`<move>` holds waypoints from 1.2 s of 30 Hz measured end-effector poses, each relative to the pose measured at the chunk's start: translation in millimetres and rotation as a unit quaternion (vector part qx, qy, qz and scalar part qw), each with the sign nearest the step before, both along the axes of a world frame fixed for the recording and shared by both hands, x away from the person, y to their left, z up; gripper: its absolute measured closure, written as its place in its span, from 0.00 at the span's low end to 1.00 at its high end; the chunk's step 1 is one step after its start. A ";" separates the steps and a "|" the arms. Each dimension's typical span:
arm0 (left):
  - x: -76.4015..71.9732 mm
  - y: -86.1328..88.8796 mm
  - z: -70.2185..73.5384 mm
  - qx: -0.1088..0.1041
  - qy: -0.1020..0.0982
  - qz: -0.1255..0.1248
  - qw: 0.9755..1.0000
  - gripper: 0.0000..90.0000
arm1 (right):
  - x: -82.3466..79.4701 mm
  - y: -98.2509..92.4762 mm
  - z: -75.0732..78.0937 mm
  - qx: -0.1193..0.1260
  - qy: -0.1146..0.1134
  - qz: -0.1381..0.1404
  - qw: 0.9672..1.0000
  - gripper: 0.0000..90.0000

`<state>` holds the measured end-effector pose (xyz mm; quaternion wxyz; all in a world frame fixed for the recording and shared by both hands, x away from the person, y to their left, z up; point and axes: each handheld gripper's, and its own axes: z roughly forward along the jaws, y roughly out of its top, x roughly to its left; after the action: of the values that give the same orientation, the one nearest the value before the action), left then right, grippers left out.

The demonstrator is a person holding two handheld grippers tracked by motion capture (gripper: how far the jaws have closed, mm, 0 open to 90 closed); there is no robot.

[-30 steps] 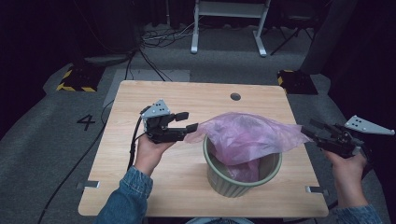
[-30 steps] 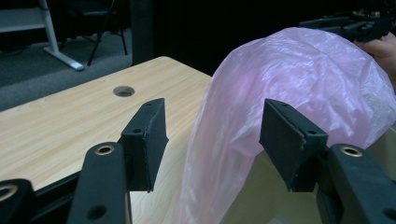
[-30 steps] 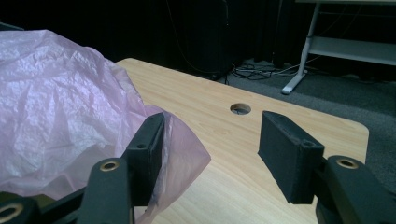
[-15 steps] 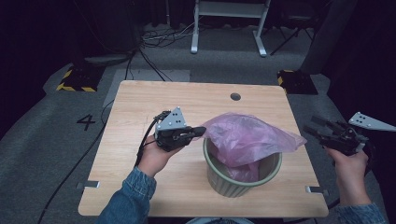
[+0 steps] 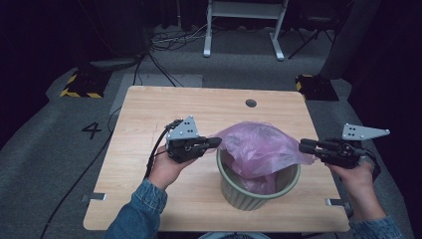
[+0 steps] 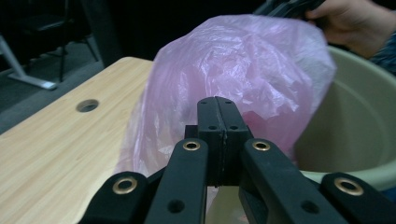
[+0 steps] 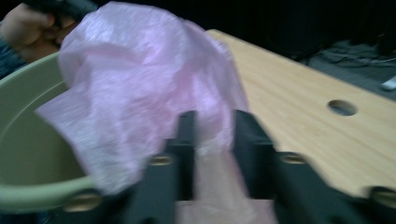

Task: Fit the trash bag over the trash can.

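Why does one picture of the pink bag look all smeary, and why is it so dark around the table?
The right gripper view is motion-blurred: the pink bag and the black tongs look soft. The left gripper view is sharper, its near tongs slightly soft. In the high view the table is lit, while the room behind is dark.

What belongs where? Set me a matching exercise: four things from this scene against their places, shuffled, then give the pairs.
1. thin pink plastic bag
2. round pale green plastic bin
3. small round hole
4. black-and-yellow striped block

A. stands on the wooden table, near its front edge
B. on the floor beyond the table's far left corner
C. draped over the bin's mouth
D. in the tabletop near its far edge

Pairs: 1-C, 2-A, 3-D, 4-B
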<state>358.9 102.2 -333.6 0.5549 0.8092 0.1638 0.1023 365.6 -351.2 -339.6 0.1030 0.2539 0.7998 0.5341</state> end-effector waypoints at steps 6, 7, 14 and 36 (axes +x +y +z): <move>-4.7 5.2 -0.9 -0.005 -0.001 0.002 1.000 1.00 | -10.8 -4.0 7.9 0.015 0.003 0.007 1.000 0.86; -3.8 5.4 -0.7 -0.005 -0.002 0.003 1.000 1.00 | -10.8 -4.5 10.4 0.028 0.001 -0.001 1.000 0.70; 3.7 -5.0 -5.8 0.018 -0.003 0.007 1.000 1.00 | 2.1 8.9 6.1 0.022 0.014 -0.007 1.000 0.41; -45.6 21.9 -23.6 -0.012 -0.030 -0.018 0.999 1.00 | -69.6 -0.6 0.5 0.013 -0.046 0.068 0.997 1.00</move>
<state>313.3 124.2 -357.1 0.5712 0.8018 0.1334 0.1144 295.9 -351.8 -339.1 0.1000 0.1751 0.8025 0.5615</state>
